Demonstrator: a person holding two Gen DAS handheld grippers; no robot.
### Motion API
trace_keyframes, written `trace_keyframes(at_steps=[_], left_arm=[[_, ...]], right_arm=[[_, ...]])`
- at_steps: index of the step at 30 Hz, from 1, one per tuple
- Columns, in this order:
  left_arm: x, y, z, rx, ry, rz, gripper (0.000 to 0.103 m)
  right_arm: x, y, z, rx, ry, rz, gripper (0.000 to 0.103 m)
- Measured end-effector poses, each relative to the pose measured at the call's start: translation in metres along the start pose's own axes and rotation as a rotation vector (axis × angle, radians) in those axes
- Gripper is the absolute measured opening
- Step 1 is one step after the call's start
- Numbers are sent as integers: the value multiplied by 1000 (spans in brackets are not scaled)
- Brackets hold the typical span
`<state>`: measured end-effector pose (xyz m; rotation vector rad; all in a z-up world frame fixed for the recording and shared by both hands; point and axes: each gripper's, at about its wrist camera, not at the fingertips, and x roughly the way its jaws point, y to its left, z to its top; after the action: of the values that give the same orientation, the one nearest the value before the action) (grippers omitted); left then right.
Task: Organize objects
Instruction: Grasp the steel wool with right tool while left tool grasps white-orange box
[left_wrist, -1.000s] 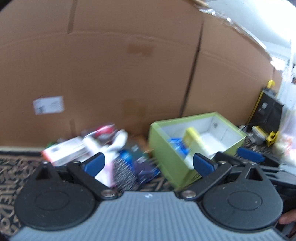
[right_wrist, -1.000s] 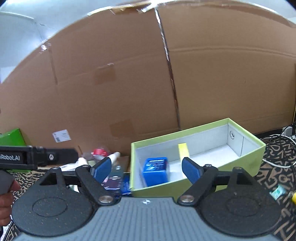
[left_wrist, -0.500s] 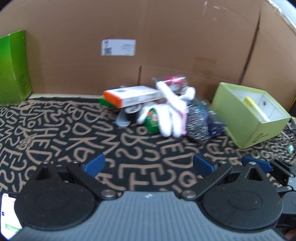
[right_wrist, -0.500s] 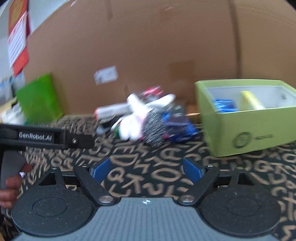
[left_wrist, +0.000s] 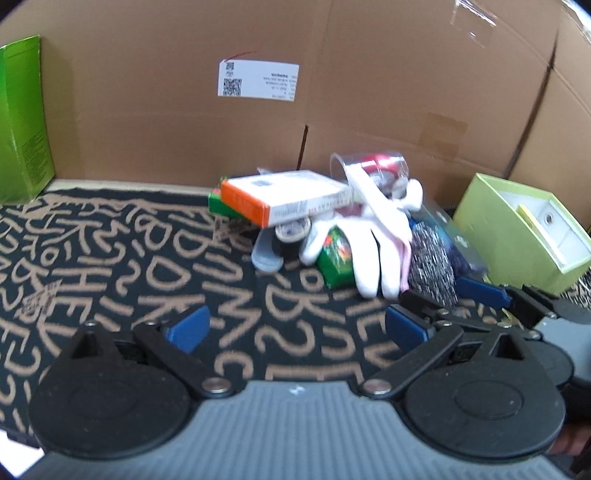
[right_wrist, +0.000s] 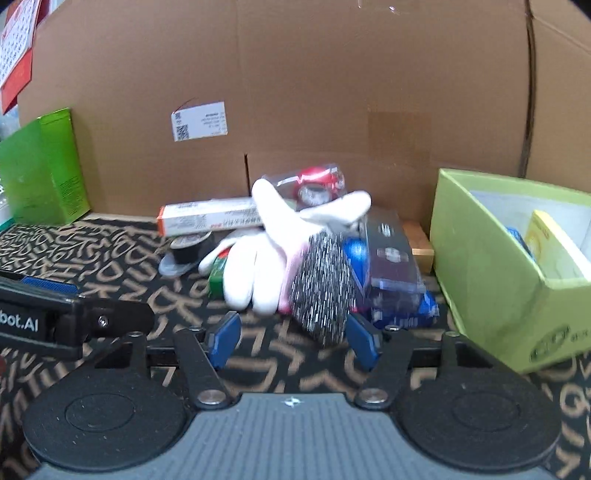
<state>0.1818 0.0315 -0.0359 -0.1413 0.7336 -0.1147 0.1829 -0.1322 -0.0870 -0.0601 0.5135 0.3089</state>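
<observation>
A pile lies on the patterned mat against the cardboard wall: a white glove (left_wrist: 373, 236) (right_wrist: 266, 254), a steel-wool scrubber (left_wrist: 430, 266) (right_wrist: 321, 288), an orange-and-white carton (left_wrist: 284, 199) (right_wrist: 207, 219), a green packet (left_wrist: 336, 258), a tape roll (right_wrist: 184, 247), a red roll in clear plastic (right_wrist: 314, 184) and a blue package (right_wrist: 391, 280). My left gripper (left_wrist: 297, 326) is open and empty, short of the pile. My right gripper (right_wrist: 293, 339) has its jaws closing just in front of the scrubber, whose near end shows between the pads without touching them.
A lime-green open box (right_wrist: 491, 266) (left_wrist: 517, 236) stands right of the pile with a yellow item (right_wrist: 546, 240) and a blue item inside. A tall green carton (right_wrist: 44, 170) (left_wrist: 22, 118) stands at the far left. Cardboard walls (left_wrist: 369, 92) close off the back.
Both views have swung left and down from the lime-green box to the pile, and come closer to it. The right gripper's jaws have narrowed.
</observation>
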Motion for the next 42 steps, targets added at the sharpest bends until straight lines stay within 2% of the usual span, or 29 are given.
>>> trace_keyframes(at_steps=[2,3,6,7,11,13,14,17,21,22,27,29,31,32,33,34,35,38,40,42], left_arm=[[7,1,10,-14,-9,8,103],[10,1,16,-24,-17,16,103],[24,4,36,-31,-47,42,103],[30,5,44,-27,-57,59,103],[62,8,74,40,-43,49,103],[81,11,89,97,4,-16,103],[91,10,95,128,36,-22,103],[113,5,102,233,94,7,103],[116,-11,90,378,87,63,103],[115,-14,85,389,69,71,101],[94,-24,66,389,27,61,75],[82,-25,58,334,59,6,61],[70,-25,48,276,103,-95,50],[66,-25,43,255,128,-142,51],[61,-27,39,242,136,-157,52],[55,-30,35,248,122,-152,59],[49,-32,34,254,92,-131,75],[39,-30,47,276,-56,-24,99],[48,-27,62,286,-108,7,103],[65,-22,76,277,-65,-26,103]], right_arm=[[10,0,5,-12,0,-20,66],[16,-1,7,-13,5,-29,62],[26,-5,8,-11,16,-68,41],[23,-8,7,0,10,-57,36],[5,-17,3,26,0,-19,32],[-6,-20,-1,28,-2,3,32],[-12,-20,-3,29,-3,14,32],[-26,-21,-6,36,-7,42,32],[-36,-21,-8,49,-17,57,32],[-37,-20,-8,52,-17,59,32],[-45,-14,-9,51,-11,77,32],[-50,-12,-11,50,-4,81,32],[-56,-13,-13,60,7,91,32],[-60,-15,-15,66,13,97,32],[-63,-16,-17,70,21,103,32],[-66,-18,-19,70,27,104,32],[-69,-19,-21,68,31,101,32],[-73,-21,-24,66,38,85,33],[-73,-23,-25,75,45,80,33],[-74,-22,-25,80,43,81,33]])
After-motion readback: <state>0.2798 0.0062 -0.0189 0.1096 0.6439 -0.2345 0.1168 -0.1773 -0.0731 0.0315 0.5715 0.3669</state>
